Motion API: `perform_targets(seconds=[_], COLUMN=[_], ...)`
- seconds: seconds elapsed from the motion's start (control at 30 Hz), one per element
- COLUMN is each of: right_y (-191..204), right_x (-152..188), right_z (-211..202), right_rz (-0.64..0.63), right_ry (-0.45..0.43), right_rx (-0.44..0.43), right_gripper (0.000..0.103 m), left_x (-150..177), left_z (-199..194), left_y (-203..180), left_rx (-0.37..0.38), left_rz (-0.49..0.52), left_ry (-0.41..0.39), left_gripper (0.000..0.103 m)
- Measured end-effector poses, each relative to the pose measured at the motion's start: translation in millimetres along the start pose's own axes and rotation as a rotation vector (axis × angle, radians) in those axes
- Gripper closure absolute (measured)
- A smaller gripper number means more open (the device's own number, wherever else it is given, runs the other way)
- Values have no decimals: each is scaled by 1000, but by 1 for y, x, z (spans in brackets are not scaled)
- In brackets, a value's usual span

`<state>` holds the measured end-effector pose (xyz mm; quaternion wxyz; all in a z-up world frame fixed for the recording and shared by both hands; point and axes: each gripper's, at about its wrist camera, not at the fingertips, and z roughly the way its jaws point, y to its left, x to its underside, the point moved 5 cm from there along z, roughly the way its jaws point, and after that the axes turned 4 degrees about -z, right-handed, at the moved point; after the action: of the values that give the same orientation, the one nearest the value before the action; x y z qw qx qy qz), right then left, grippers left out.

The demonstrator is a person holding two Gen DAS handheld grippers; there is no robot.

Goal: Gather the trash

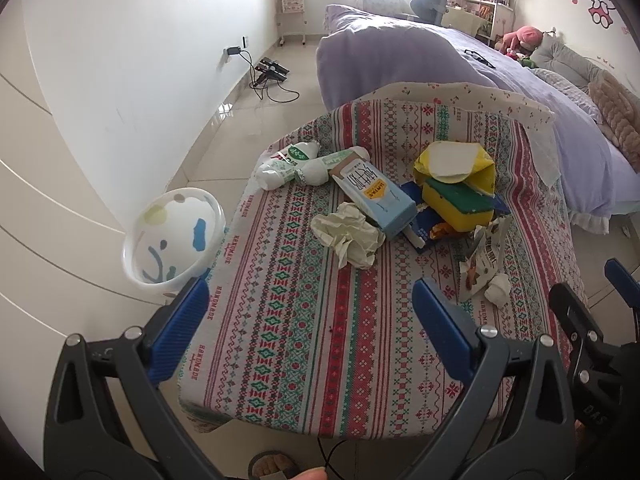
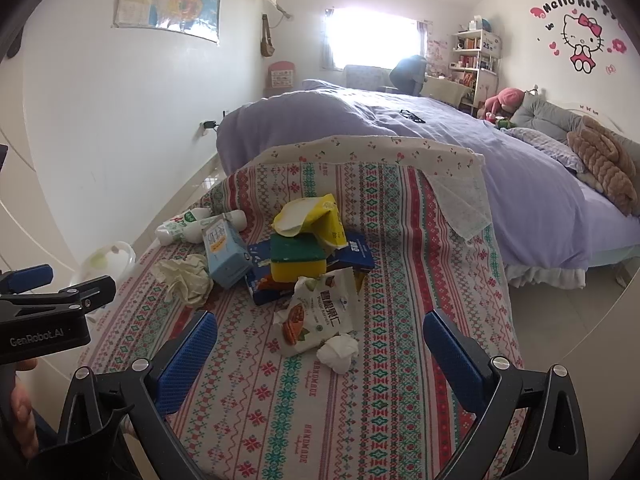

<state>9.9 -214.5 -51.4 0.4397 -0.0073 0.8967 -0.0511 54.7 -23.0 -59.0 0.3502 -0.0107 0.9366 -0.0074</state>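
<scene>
Trash lies on a patterned tablecloth (image 1: 304,320): a crumpled paper (image 1: 348,234), a blue carton (image 1: 376,196), white bottles (image 1: 288,162), a yellow-green sponge (image 1: 460,202) in front of a yellow packet (image 1: 456,160), a snack wrapper (image 1: 482,262) and a small tissue wad (image 1: 498,288). A white bin (image 1: 172,236) stands on the floor left of the table. My left gripper (image 1: 310,300) is open and empty above the table's near part. My right gripper (image 2: 320,334) is open and empty, its fingers either side of the snack wrapper (image 2: 320,314) and tissue wad (image 2: 340,352).
A bed with a purple cover (image 2: 440,140) stands behind the table. A white wall (image 1: 140,80) runs along the left, with a charger and cables (image 1: 272,76) on the tiled floor. The left gripper's body (image 2: 48,312) shows at the left of the right wrist view.
</scene>
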Motion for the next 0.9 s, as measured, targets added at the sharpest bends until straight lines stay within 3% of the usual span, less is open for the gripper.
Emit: perform_targets(seconds=[0.13,0.23,0.4,0.53,0.6,0.67,0.77,0.9], right_y=[-1,-7,-46,-68,-69,-71,-70,-69], right_x=[0,-1,-17,-29,-34,-40,-39,-16], right_z=[1,9,27,47,60,75,101,122], right_rz=[7,39,142,226,225,212,198,215], right_ry=[4,27,77,131,165,199,266,361], right_rx=[-2,-69,-116,-215,-250,-277,-292,-327], right_gripper=[0,0,0,0,0,0,0,0], left_x=[0,-4,-27,-38,-40,-44,-50,-36], left_z=[-1,6,25,41,55,70,93,115], left_y=[-1,3,20,7,-6,-20,-29,-24], left_rx=[1,2,32,41,64,87,63,83], left_rz=[5,-5,-119,-118,-100,-81,-51,-66], left_ry=[-7,11,79,145,221,281,317,357], left_gripper=[2,2,2,2,3,5,8,22])
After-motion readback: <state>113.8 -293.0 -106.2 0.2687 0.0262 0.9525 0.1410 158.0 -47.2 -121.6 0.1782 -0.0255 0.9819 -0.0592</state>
